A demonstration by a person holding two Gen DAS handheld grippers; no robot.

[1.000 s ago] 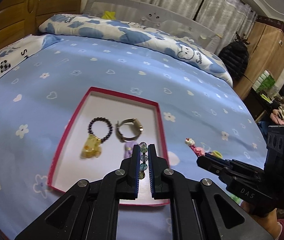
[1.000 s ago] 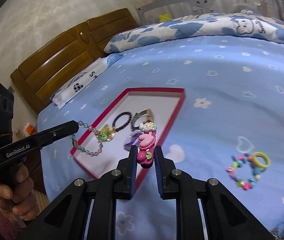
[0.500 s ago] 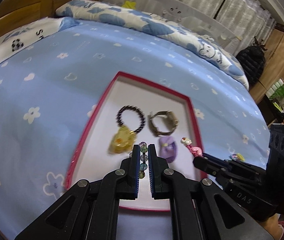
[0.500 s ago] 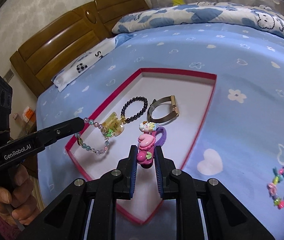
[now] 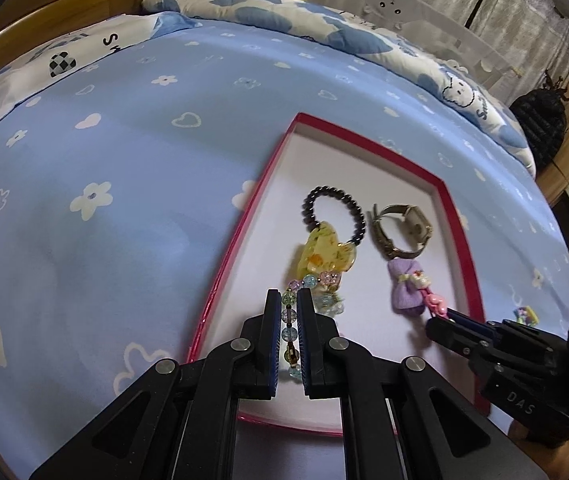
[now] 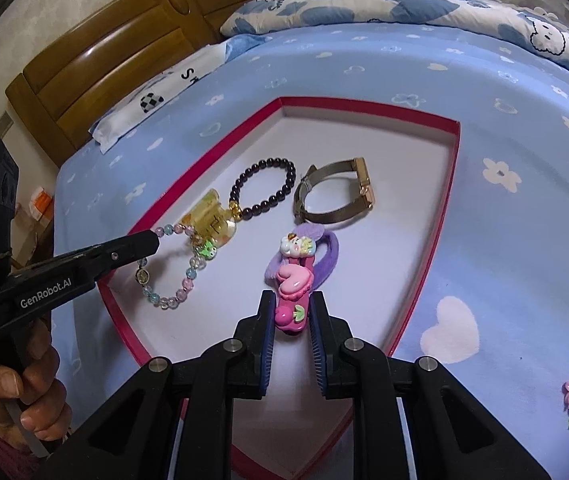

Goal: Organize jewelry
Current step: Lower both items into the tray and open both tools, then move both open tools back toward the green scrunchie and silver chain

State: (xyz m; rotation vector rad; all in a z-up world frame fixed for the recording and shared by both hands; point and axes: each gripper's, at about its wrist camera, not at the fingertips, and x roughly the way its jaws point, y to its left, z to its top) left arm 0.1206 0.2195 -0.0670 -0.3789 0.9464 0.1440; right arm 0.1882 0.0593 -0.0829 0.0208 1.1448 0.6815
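both hand-held grippers have dropped closer over the red tray (image 6: 450, 168). left hand-held gripper (image 5: 287, 322) clenches the bead bracelet (image 6: 172, 280); right hand-held gripper (image 6: 291, 312) grips the pink clip (image 6: 292, 292). letting go early risks tangling beads on the yellow charm (image 6: 214, 222).

The right gripper (image 6: 291, 312) clamps a pink clip (image 6: 293, 300) over the tray (image 6: 368, 103), near its front edge. The left gripper (image 6: 152, 242) pinches a pastel bracelet (image 6: 172, 296) at the tray's left edge, beside a dark bracelet (image 6: 268, 188) and watch (image 6: 336, 196).
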